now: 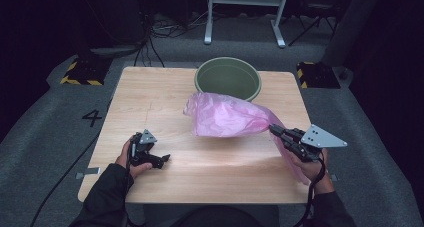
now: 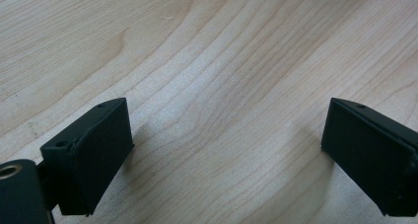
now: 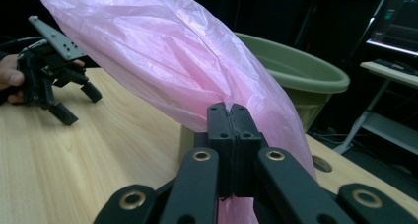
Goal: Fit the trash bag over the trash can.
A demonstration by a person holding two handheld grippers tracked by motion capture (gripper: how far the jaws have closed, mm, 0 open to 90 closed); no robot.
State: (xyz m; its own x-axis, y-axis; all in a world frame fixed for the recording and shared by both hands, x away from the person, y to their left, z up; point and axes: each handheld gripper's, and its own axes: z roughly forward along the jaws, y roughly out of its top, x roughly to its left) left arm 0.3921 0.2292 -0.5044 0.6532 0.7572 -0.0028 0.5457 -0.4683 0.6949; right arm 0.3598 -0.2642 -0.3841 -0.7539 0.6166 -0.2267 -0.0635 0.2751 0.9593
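Observation:
A pink plastic bag hangs puffed out above the middle of the wooden table, just in front of a green bin. My right gripper is shut on the bag's edge at the right; in the right gripper view the bag rises from the pinched jaws of that gripper, with the bin behind. My left gripper rests low over the table at the front left, jaws wide apart with bare wood between them. The same left gripper appears far off in the right gripper view.
The green bin stands at the table's far edge, centre. Part of the bag drapes down past the table's right front edge. On the floor beyond are a white frame, cables and yellow-black striped blocks.

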